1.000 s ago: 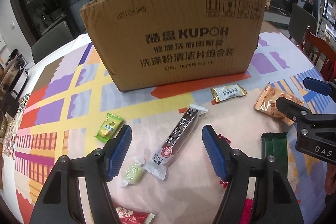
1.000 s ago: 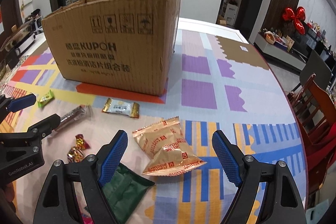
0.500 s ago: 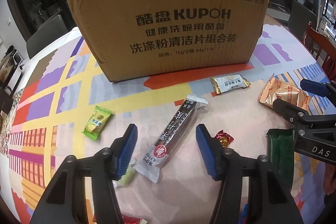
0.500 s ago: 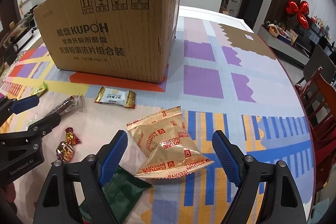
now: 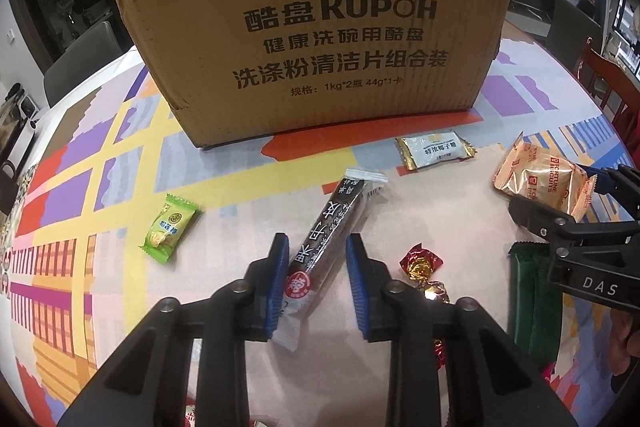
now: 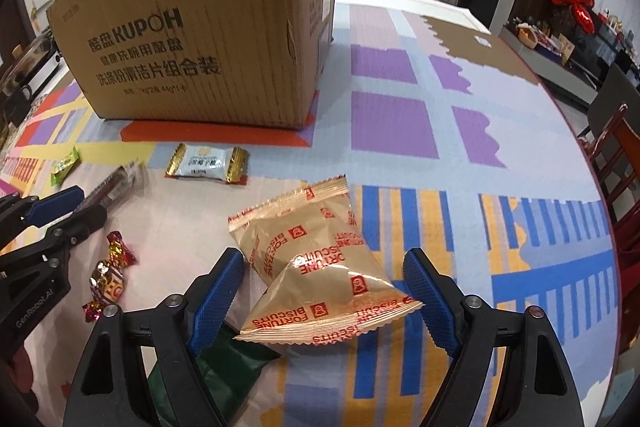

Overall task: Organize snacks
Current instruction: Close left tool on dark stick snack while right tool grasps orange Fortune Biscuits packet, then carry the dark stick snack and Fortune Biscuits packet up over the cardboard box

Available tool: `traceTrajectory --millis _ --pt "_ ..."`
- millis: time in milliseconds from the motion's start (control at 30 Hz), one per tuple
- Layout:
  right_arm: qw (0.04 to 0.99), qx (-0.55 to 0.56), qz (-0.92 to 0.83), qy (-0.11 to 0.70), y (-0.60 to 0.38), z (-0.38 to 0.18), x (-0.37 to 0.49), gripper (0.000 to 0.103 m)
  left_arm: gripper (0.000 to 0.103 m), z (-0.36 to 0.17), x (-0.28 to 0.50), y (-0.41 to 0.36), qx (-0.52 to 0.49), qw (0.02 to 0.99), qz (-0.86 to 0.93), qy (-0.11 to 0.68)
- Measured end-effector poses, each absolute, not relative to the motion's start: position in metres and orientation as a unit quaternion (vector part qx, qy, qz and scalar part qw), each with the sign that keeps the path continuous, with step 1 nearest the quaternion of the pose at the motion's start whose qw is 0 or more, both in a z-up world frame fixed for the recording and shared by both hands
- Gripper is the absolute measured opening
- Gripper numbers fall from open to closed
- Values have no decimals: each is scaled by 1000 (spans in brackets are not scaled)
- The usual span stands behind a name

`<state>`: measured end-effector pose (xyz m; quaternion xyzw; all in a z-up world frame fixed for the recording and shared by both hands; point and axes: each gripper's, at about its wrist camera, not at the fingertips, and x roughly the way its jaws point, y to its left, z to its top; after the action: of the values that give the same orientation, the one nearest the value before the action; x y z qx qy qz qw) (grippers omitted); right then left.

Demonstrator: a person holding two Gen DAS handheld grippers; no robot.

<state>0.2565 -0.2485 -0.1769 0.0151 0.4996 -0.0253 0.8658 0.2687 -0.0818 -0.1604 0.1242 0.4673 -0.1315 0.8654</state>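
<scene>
The left hand-held gripper point(image 5: 316, 263) is closing around the long dark foil-wrapped snack bar point(image 5: 328, 235) mid-bench, pads not yet pressing, while the right hand-held gripper point(image 6: 324, 291) gapes empty astride the golden fortune-biscuit packets point(image 6: 316, 267); next, likely lift into the tall brown cardboard box point(image 5: 312, 27).

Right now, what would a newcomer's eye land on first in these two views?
The big cardboard box at the table's far side dominates both views. In front of it, the left gripper is closing around a dark snack bar, while the open right gripper straddles two gold biscuit packs.
</scene>
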Motion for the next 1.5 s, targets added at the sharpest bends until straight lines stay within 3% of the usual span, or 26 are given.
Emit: traceTrajectory --millis 67,133,800,1500 --pt "866 16 -21 499 -248 -176 256 79 24 -159 269 -83 120 865 -135 469" --pt "867 13 -18 498 -246 -175 255 69 22 -159 269 -83 117 864 -137 470" --pt "875 10 -15 483 -245 -163 252 69 16 -152 265 -86 111 865 -143 468" --pt "893 8 -10 450 -239 -125 245 69 16 -111 255 -81 103 881 -144 439"
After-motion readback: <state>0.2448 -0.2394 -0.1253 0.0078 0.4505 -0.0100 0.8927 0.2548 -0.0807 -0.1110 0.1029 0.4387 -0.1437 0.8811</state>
